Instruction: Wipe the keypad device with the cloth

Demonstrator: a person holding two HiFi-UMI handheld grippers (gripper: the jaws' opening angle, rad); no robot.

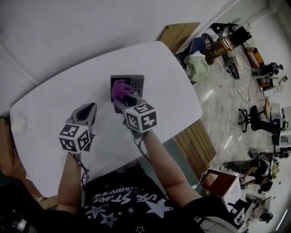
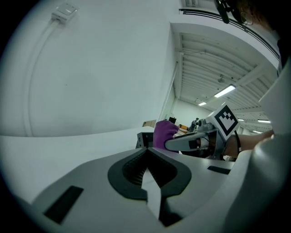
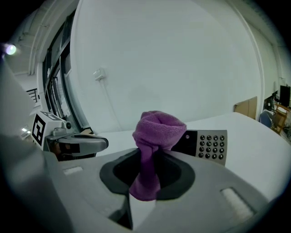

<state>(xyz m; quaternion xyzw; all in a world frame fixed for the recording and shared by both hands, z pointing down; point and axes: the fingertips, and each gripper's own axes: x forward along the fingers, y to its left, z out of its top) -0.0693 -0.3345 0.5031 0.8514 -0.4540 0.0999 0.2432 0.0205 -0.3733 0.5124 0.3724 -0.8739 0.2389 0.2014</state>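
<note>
A dark keypad device [image 1: 135, 82] lies on the white table [image 1: 54, 104], at its far middle. A bunched purple cloth [image 1: 120, 88] covers the device's left part, and my right gripper [image 1: 121, 101] is shut on it. In the right gripper view the cloth [image 3: 157, 132] stands up between the jaws, with the keypad device [image 3: 207, 145] and its round buttons just behind it to the right. My left gripper [image 1: 87, 110] hovers to the left of the device, shut with nothing in it. In the left gripper view its jaws [image 2: 146, 168] meet, and the cloth [image 2: 164, 134] shows beyond them.
A small white object [image 1: 19, 125] lies near the table's left edge. Wooden boards [image 1: 195, 139] rest on the floor past the right edge, with chairs and clutter further off. A white wall with a cable box [image 2: 66, 10] rises behind the table.
</note>
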